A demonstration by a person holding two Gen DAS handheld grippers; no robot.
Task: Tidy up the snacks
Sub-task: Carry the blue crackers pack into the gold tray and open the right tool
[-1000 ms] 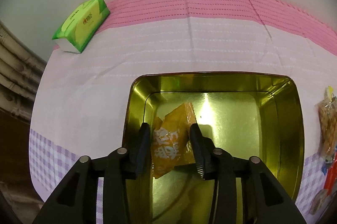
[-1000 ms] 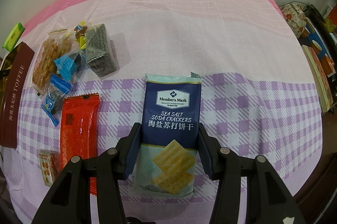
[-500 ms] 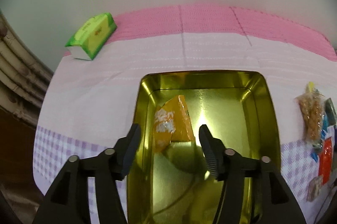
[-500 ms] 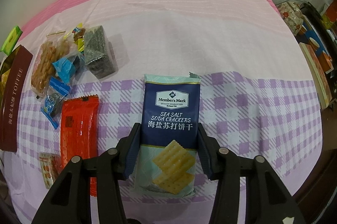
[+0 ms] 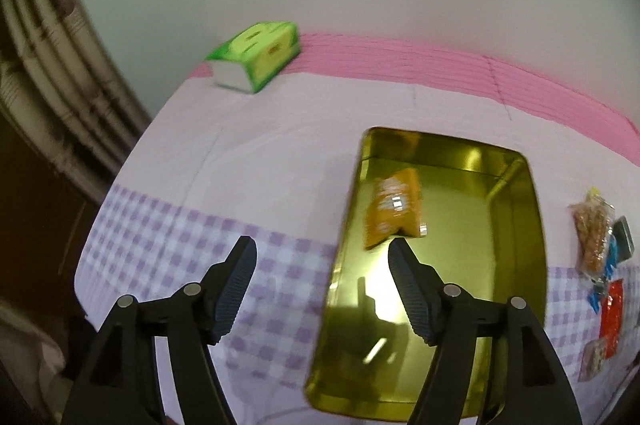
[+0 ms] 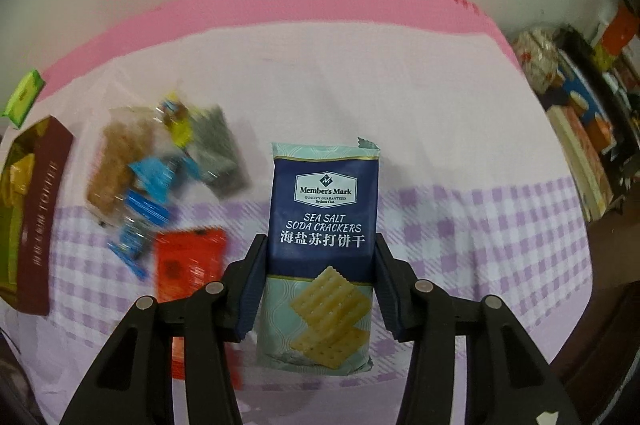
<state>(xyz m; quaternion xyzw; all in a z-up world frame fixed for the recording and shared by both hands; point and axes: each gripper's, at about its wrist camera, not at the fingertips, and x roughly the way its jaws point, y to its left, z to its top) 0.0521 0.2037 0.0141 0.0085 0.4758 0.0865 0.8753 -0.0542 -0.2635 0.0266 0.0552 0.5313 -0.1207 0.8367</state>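
A gold tin (image 5: 524, 225) stands open on the tablecloth, and an orange snack packet (image 5: 394, 209) lies inside near its far left corner. My left gripper (image 5: 322, 245) hangs above the tin's left rim, its jaws opening with nothing between them. In the right wrist view my right gripper (image 6: 320, 245) is shut on a blue pack of sea salt soda crackers (image 6: 324, 217), lifted off the cloth. The tin (image 6: 12, 193), brown outside, shows at the far left there. A heap of loose snacks (image 6: 160, 169) and a red packet (image 6: 186, 265) lie left of the crackers.
A green tissue pack (image 5: 258, 55) lies at the table's far left corner, near the wall. Loose snacks (image 5: 596, 237) lie to the right of the tin. Shelves with boxes (image 6: 592, 129) stand beyond the table's right edge. The pink and purple-check cloth (image 6: 460, 129) covers the table.
My left gripper let go of the orange packet, opened wider, rose and drifted left off the tin. My right gripper lifted the cracker pack off the cloth.
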